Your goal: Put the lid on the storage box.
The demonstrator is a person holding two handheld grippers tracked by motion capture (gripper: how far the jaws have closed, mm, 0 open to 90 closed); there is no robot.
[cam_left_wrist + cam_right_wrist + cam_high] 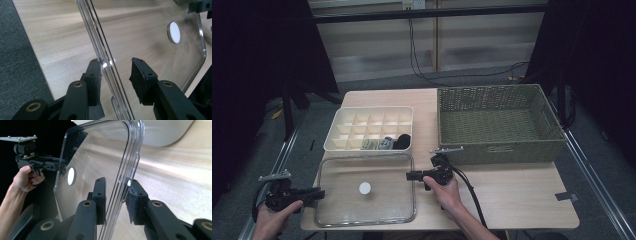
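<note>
A clear plastic lid (382, 205) with a white round knob (364, 188) lies flat on the wooden table, near its front left. My left gripper (319, 193) is at the lid's left edge. In the left gripper view its jaws straddle the lid's rim (105, 62): one pad (94, 75) sits against it and the other pad (139, 77) stands apart, so my left gripper (116, 67) is open. My right gripper (409, 175) is at the lid's right edge. In the right gripper view my right gripper (116, 188) has both pads against the rim (117, 190).
A white divided box (343, 146) stands just behind the lid, with a few small dark items in its front compartments. An empty green wicker basket (499, 150) fills the back right. Bare tabletop (517, 195) lies in front of the basket.
</note>
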